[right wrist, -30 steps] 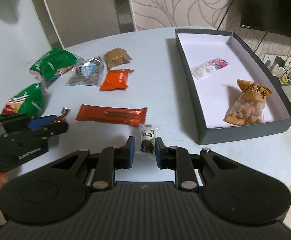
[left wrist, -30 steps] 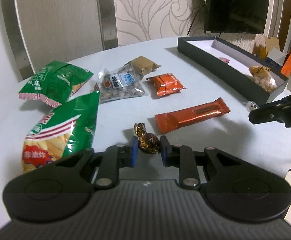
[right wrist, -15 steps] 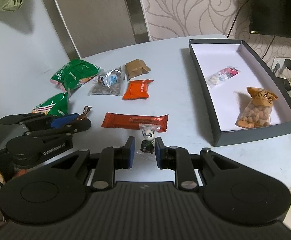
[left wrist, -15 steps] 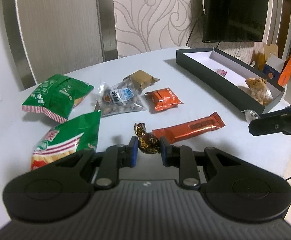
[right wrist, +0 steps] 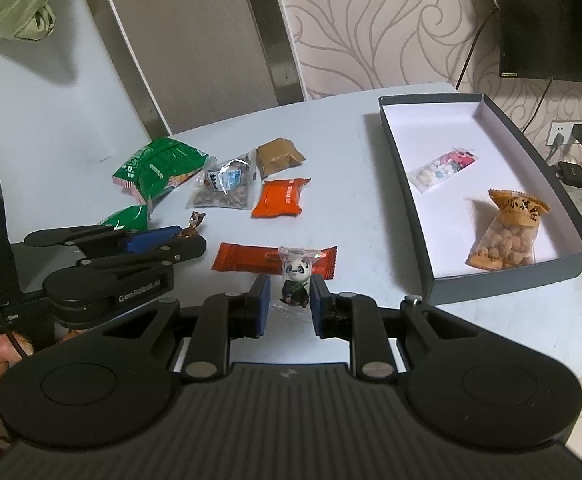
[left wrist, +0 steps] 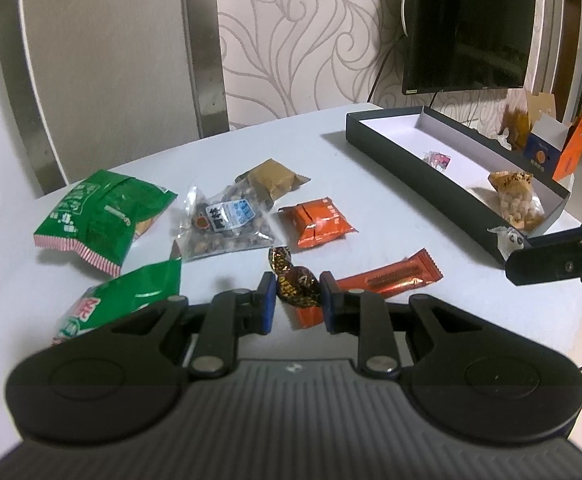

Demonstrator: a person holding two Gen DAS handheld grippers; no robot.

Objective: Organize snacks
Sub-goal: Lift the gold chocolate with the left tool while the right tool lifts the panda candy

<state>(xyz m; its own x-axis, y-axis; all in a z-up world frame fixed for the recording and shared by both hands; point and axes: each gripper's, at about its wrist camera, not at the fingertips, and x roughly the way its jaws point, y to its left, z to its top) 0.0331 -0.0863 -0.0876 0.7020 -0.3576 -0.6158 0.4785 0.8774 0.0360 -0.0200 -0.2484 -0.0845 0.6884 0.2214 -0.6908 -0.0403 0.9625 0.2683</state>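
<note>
White round table (right wrist: 371,208) against swirl-patterned wallpaper, dark screen (left wrist: 467,28) on the wall behind; contents as I read them from both wrist cameras.

Left gripper (left wrist: 297,298): jaws narrowed onto a brown foil candy (left wrist: 294,286), which I hold lifted clear of the tabletop, one twisted wrapper end sticking out forward.

Right gripper (right wrist: 289,298): jaws narrowed onto a panda candy (right wrist: 297,282) in a clear wrapper, also carried above the table, near its front edge.

Black box (right wrist: 543,184), at the table's right edge, white inside: holds a pink-and-white sweet packet (right wrist: 443,168) and an orange bag of nuts (right wrist: 505,236), apart from each other.

Loose on the table, left of the box:
- long orange bar (left wrist: 391,278), just beyond both claws;
- orange square pack (left wrist: 317,228);
- tan packet (left wrist: 273,178), touching a clear bag of nuts (left wrist: 227,226);
- green chip bag (left wrist: 103,216) toward the far left edge;
- second green chip bag (left wrist: 119,306), partly hidden behind my left gripper.
</note>
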